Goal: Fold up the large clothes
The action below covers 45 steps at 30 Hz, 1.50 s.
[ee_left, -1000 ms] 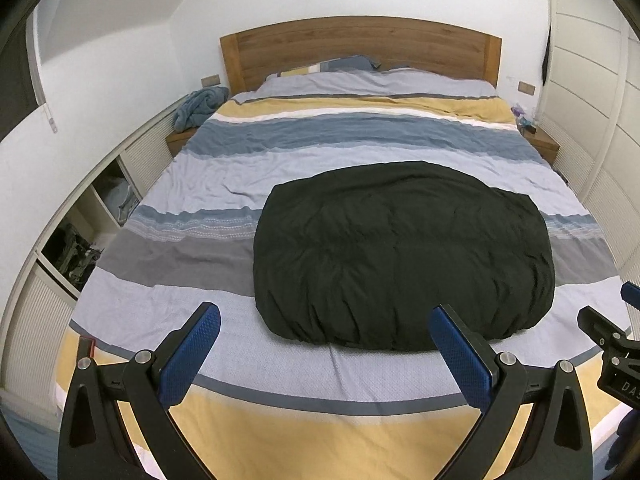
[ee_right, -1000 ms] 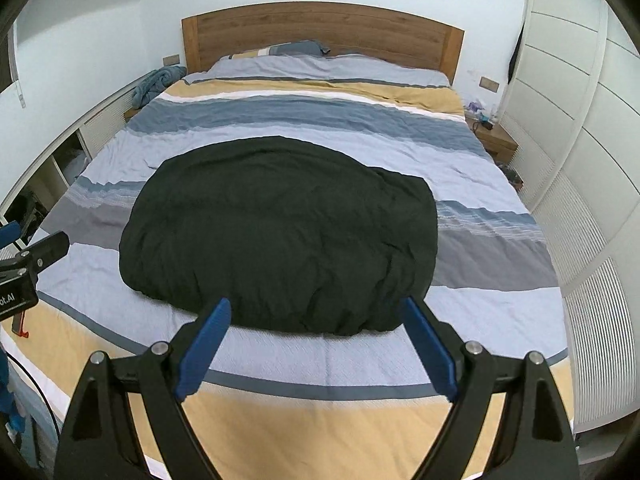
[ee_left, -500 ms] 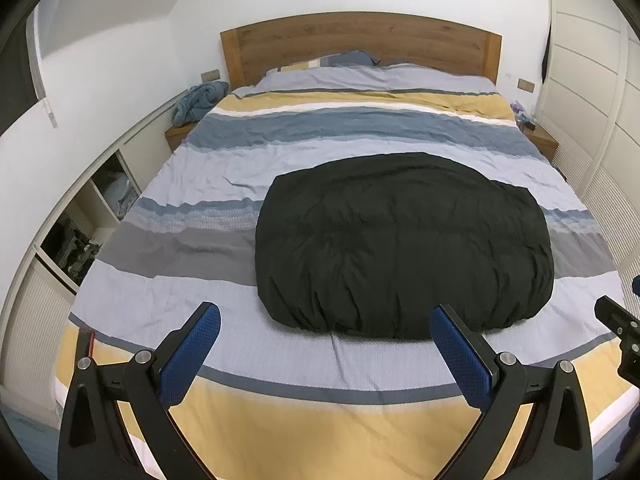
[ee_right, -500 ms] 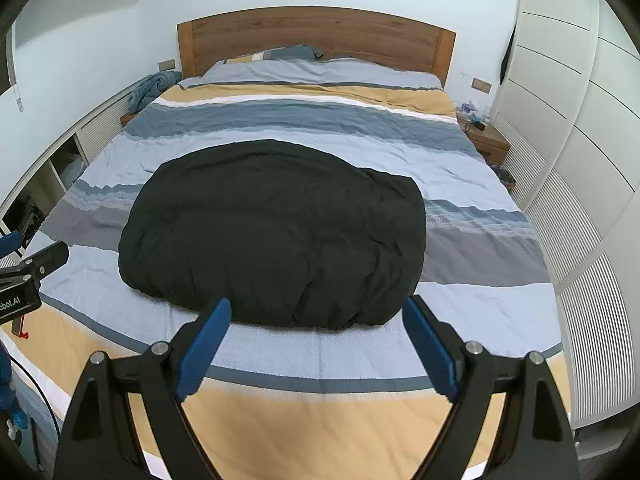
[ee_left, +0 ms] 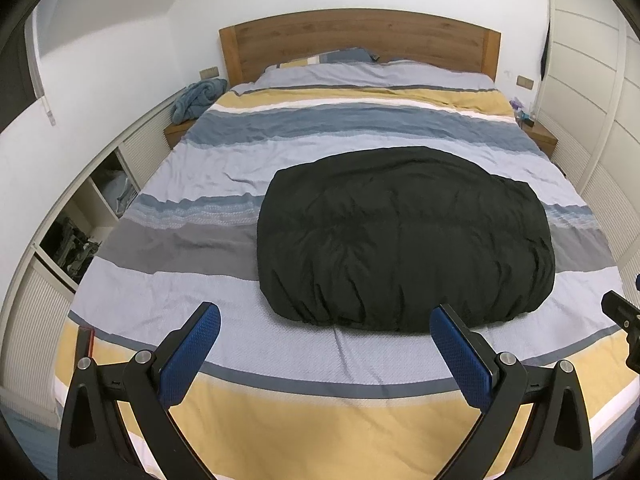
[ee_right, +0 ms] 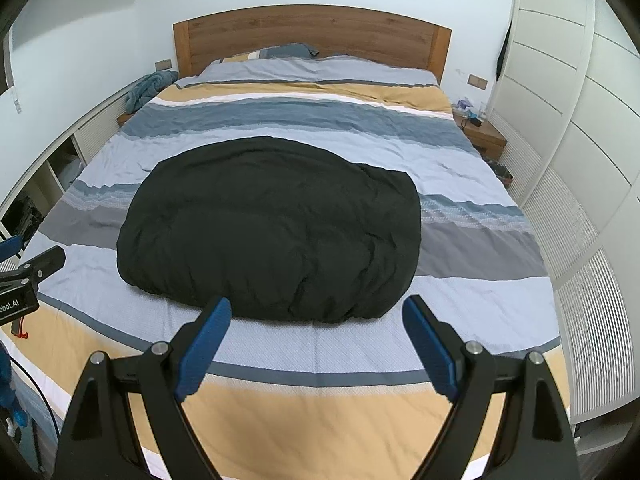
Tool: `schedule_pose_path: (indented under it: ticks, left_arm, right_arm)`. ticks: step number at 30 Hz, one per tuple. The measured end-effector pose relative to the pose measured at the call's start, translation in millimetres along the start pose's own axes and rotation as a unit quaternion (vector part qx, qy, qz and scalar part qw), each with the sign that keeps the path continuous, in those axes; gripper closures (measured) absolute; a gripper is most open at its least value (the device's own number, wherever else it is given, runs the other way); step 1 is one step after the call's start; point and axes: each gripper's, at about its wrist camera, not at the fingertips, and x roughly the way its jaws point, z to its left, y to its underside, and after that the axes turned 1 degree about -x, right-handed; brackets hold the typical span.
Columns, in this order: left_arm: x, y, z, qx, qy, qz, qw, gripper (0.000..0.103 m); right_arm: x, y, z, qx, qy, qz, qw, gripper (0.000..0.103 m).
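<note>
Left wrist view: the left tool [ee_left: 325, 338] hangs wide open and empty over the foot of the bed [ee_left: 224, 168]. The black garment [ee_left: 404, 236] lies at one o'clock from it, its long axis running nine to three, its near edge just past the right fingertip.

Right wrist view: the right tool [ee_right: 316, 330] is likewise spread open, holding nothing. The garment sits at eleven o'clock, its near hem between the fingertips, so this hand seems nearer.

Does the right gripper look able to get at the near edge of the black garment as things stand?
Probably yes: the right gripper stands open just short of the black garment, with only bare striped bedcover between.
</note>
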Motion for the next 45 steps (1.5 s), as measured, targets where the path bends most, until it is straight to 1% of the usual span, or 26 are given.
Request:
schedule_pose_path:
  ticks: [16,24,28,45]
  left_arm:
    - [6.9,3.2,-3.1,0.008,0.001,0.009,0.9999,0.0]
    - [7.9,4.8,-2.6,0.011,0.008,0.008,0.9999,0.0]
    - [7.7,5.9,-0.7,0.003,0.015,0.009,0.9998,0.0]
    - [6.3,9.1,-2.9,0.009,0.019,0.013,0.9997,0.0]
  right_arm:
    - [5.5,5.7,-0.5,0.005,0.003,0.012,1.0,0.015]
    - [7.8,7.0,-2.7,0.007,0.004,0.014,1.0,0.015]
    - [7.9,7.2,-2.5,0.007,0.004,0.014,1.0,0.015]
    - [9.8,10.6,-2.0,0.005,0.002,0.017,1.0,0.015]
